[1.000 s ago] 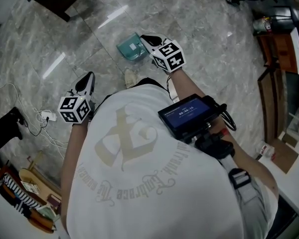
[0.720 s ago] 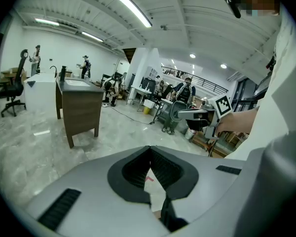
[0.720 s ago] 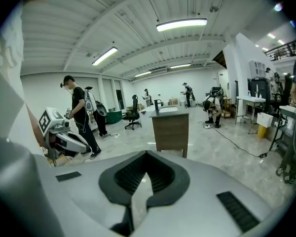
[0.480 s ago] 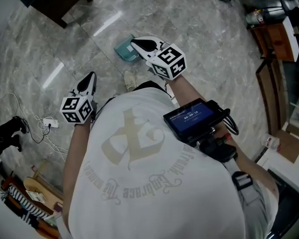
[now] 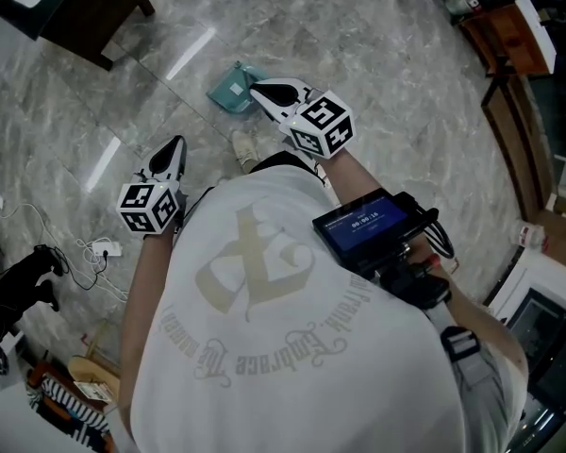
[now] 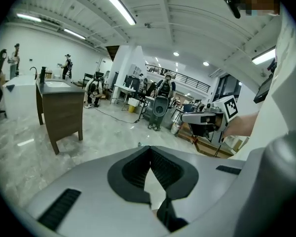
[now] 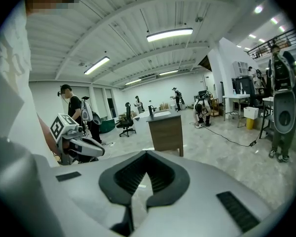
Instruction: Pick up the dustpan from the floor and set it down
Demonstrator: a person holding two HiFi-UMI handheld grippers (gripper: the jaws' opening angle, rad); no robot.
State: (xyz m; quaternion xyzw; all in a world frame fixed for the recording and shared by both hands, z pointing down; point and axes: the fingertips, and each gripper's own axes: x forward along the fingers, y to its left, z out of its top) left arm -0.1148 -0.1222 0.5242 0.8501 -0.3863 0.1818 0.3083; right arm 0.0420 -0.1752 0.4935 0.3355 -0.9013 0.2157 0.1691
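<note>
Our right fingers are shut tight with nothing in them. We see the green dustpan lying on the grey floor, just past their tips. Our left fingers are shut and empty too, well apart from the dustpan.

Grey marbled tile floor, glossy, with pale light streaks at upper left. Carries a teal dustpan at upper centre, lying flat and partly hidden. Dark wooden desk standing in the upper left corner. White cables with a white plug adapter strewn at mid left. Brown wooden panels at upper right, cardboard box at the right edge. Clutter at lower left, too small to tell.
</note>
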